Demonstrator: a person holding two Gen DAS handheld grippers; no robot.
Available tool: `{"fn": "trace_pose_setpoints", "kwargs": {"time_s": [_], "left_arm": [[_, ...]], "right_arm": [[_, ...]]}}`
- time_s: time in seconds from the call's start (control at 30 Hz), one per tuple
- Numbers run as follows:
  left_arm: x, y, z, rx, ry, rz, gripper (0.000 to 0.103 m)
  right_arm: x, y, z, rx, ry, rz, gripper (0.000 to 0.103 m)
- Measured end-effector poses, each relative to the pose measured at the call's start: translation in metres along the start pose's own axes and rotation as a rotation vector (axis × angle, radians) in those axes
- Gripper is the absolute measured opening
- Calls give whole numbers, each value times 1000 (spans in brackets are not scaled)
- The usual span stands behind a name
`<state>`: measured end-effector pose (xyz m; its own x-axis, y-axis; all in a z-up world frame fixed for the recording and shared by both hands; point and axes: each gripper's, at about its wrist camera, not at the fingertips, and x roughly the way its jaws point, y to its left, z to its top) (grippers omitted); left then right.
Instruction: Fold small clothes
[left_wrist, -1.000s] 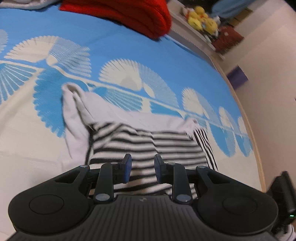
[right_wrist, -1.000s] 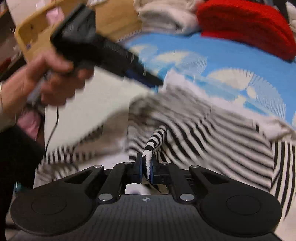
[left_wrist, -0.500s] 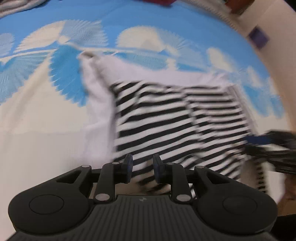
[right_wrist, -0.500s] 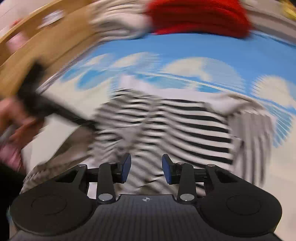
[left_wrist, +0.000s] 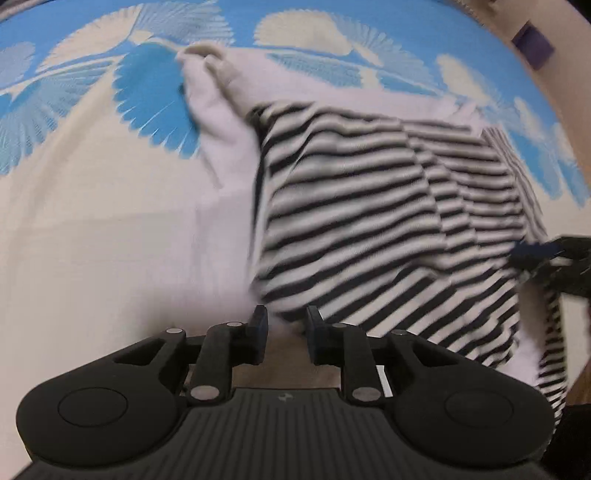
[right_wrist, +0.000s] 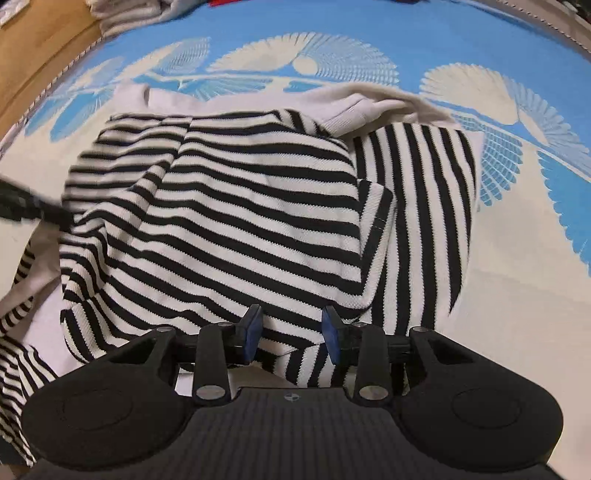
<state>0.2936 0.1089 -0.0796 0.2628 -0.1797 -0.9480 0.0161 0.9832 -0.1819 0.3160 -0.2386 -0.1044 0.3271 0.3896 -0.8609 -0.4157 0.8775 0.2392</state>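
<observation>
A small black-and-white striped garment (right_wrist: 236, 206) with plain white parts lies spread on a blue and cream patterned bed cover (right_wrist: 369, 33). In the left wrist view the garment (left_wrist: 388, 206) lies ahead and to the right, blurred. My left gripper (left_wrist: 284, 325) is open and empty at the garment's near left corner. My right gripper (right_wrist: 291, 328) is open and empty just over the garment's near edge. The right gripper also shows at the right edge of the left wrist view (left_wrist: 550, 254). The left gripper shows as a dark blur at the left of the right wrist view (right_wrist: 33, 210).
The bed cover (left_wrist: 92, 221) reaches left of the garment. A wooden bed frame (right_wrist: 33, 55) runs along the far left. More folded cloth (right_wrist: 125, 11) lies at the far edge. A purple box (left_wrist: 533, 38) stands on the floor at the right.
My right gripper has let go of the striped fold it held and opened. Both grippers have pulled back toward the garment's near edge, and the garment now lies flatter.
</observation>
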Motion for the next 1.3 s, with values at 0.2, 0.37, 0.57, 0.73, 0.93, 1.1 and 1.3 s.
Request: {"fn": "trace_pose_setpoints", "kwargs": {"time_s": [0.2, 0.37, 0.57, 0.73, 0.93, 1.1, 1.3], "left_arm": [[-88, -12, -43, 22, -142, 7, 24], [-160, -26, -116, 30, -286, -27, 35], [-152, -2, -196, -217, -348, -78, 48], [-111, 31, -219, -485, -173, -97, 57], [-92, 33, -214, -474, -106, -94, 72], [-73, 31, -215, -439, -64, -51, 73], [-62, 35, -221, -413, -69, -18, 67]], "right_arm": [[-115, 7, -23, 109, -255, -65, 36], [-202, 5, -88, 212, -410, -71, 41], [-205, -12, -183, 421, -381, -77, 44], [-159, -30, -236, 640, -217, -82, 44], [-123, -32, -245, 614, -91, -112, 45], [-117, -27, -247, 607, -56, -91, 50], [-113, -23, -248, 600, -41, -100, 52]]}}
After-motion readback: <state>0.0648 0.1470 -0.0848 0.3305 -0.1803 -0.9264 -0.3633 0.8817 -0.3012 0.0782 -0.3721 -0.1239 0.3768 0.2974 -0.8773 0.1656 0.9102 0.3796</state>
